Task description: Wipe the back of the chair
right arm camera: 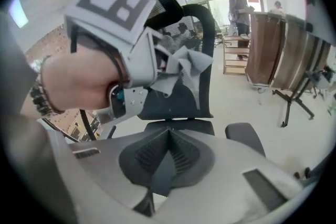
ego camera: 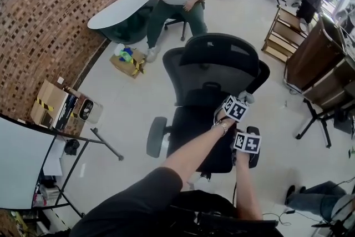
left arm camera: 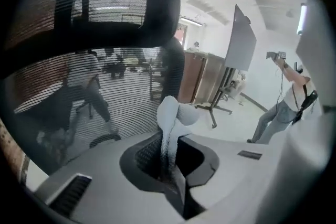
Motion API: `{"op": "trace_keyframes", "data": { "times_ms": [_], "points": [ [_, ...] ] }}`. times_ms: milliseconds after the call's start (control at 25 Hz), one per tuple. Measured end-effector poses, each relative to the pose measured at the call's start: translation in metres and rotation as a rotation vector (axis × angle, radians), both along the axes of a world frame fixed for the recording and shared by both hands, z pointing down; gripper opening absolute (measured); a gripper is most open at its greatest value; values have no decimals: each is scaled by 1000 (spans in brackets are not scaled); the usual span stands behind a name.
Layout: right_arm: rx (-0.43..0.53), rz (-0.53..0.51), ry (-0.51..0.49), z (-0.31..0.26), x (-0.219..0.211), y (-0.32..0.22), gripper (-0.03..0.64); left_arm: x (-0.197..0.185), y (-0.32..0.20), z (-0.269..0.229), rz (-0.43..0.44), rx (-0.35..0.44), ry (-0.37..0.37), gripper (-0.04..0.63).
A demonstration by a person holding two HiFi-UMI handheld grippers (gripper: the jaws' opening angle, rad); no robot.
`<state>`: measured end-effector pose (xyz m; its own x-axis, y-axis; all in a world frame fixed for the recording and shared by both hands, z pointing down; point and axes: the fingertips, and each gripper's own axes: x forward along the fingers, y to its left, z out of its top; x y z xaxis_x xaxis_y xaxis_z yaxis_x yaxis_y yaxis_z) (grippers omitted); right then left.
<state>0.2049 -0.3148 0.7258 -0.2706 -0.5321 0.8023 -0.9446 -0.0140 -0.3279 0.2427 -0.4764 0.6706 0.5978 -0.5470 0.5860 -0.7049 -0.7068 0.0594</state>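
Now we hold the cloth (left arm camera: pixel 174 117) clamped in the left tool (left arm camera: pixel 170 161), just beside the chair back (ego camera: pixel 215 67), at its right edge. The right tool (right arm camera: pixel 167 159), jaws together and empty, hangs nearer. Wiping seems barely begun; next, press cloth to mesh and sweep left.

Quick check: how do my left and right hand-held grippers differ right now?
The left hand-held gripper is shut on a pale cloth; the right hand-held gripper is shut with nothing between its jaws. The left one is up close to the chair's mesh back; the right one sits behind it, nearer the person, with the left one in its view. Both have their jaws together.
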Motion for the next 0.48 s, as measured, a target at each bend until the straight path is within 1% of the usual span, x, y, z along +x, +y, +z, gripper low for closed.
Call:
{"op": "trace_keyframes", "data": {
  "times_ms": [80, 120, 280, 360, 440, 480],
  "points": [
    [14, 4, -4, -5, 3, 1, 2, -32, -18, 22, -60, -18, -51, 29],
    [25, -1, -7, -8, 3, 2, 2, -51, -26, 30, -97, -25, -65, 29],
    [78, -44, -23, -28, -6, -6, 2, -133, -56, 37, -247, -27, -63, 29],
    [91, -72, -27, -34, -18, -13, 2, -190, -64, 44, -362, -66, -54, 29],
    [97, -106, -31, -38, -34, -19, 2, -250, -63, 53, -500, -119, -47, 29],
    [101, -127, -32, -39, -41, -21, 2, -275, -59, 57, -564, -145, -55, 29]
  ]
}}
